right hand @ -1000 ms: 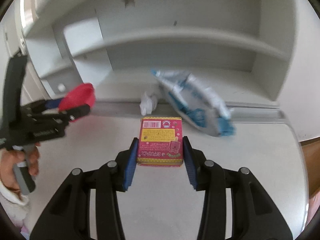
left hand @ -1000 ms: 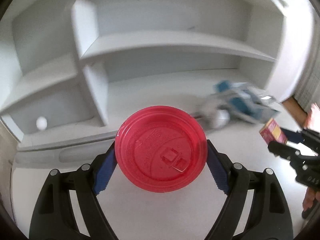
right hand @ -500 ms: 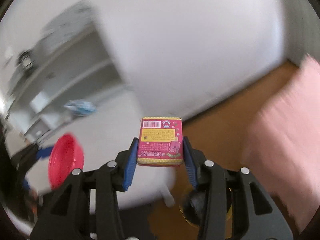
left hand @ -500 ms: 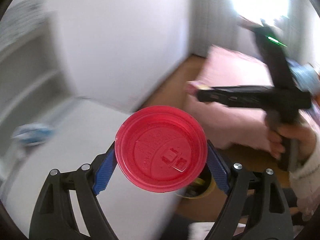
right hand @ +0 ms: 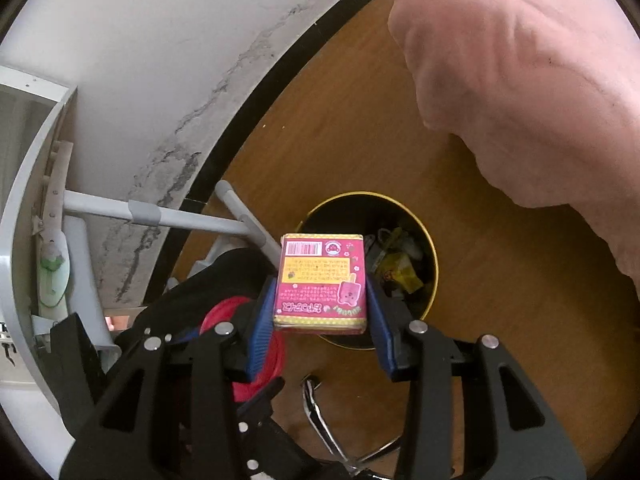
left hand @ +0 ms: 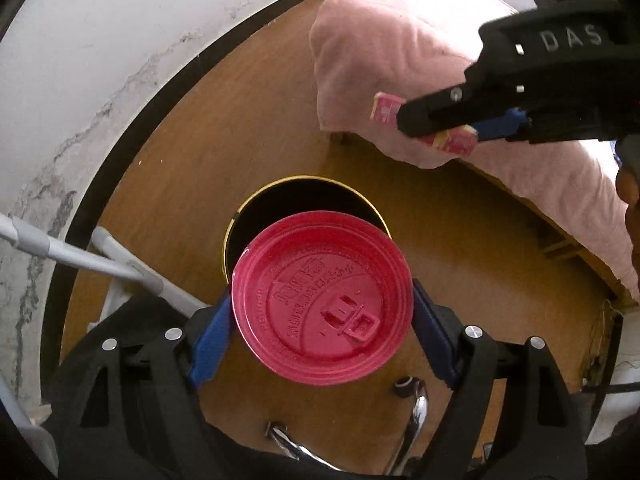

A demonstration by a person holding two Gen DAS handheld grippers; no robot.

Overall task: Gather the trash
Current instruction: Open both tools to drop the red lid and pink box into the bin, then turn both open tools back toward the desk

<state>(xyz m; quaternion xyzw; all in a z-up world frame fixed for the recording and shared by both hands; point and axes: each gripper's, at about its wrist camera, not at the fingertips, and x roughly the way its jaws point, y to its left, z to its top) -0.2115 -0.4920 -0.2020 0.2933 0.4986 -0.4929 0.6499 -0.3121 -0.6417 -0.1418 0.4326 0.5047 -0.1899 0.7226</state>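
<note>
A wooden floor runs up to a stained white wall with a dark skirting; a pink quilt hangs over it at the right, and grey metal legs stand at the left. On the floor stands a yellow-rimmed bin holding wrappers. The left tool is clamped on a red cup lid, held above the bin's mouth. The right tool is clamped on a pink snack box, also over the bin.
</note>
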